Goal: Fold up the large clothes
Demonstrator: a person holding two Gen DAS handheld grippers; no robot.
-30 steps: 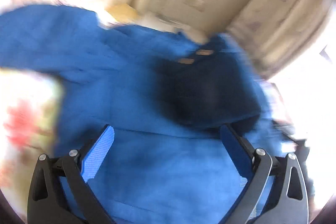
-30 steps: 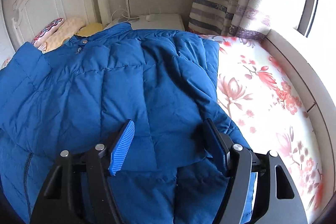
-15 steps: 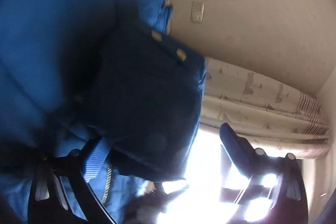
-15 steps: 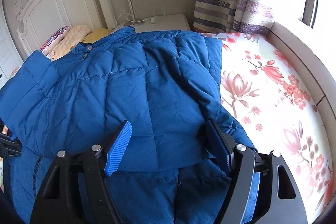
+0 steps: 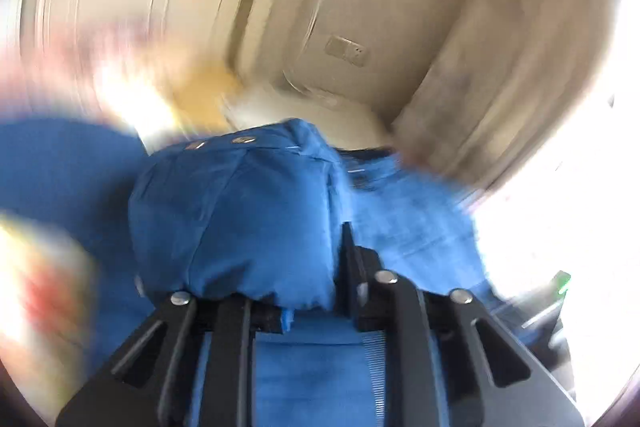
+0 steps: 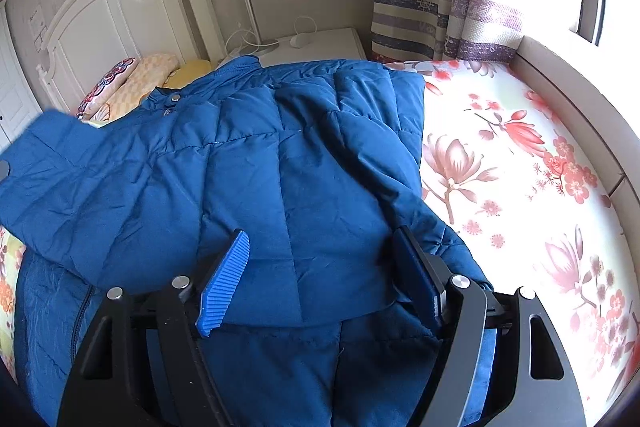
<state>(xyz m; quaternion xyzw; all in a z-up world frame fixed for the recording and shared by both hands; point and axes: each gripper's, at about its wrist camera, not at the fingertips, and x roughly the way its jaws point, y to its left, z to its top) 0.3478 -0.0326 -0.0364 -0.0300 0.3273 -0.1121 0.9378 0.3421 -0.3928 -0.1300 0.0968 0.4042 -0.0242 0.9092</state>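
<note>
Blue quilted down jacket (image 6: 248,163) spread across the middle and left of the right wrist view, lying on a bed with a floral sheet (image 6: 520,187) that fills the right side. Collar with a snap button (image 6: 174,98) toward upper left, close to the pillows (image 6: 132,83) under the white headboard (image 6: 112,11). One sleeve folded across the body, cuff end at the far left edge; the other sleeve laid down the right half of the body, its edge running diagonally toward lower right. Zipper (image 6: 82,319) visible at lower left. Fabric puffy, creased, stitched in panels.

Right gripper (image 6: 320,279) low in the frame centre, above the jacket's lower part, blue-padded fingers (image 6: 224,283) spread wide apart, nothing between them.

Left wrist view heavily motion-blurred. Left gripper (image 5: 312,279) at bottom centre, jaws drawn close and pinching a bunched fold of the jacket (image 5: 240,219); cloth bulging up and over the left finger, two metal snaps (image 5: 240,139) along its top edge. Right finger (image 5: 352,259) dark and edge-on beside the bundle. More blue fabric around and below. Behind, only smeared pale wall and bright window glare at right.
</note>
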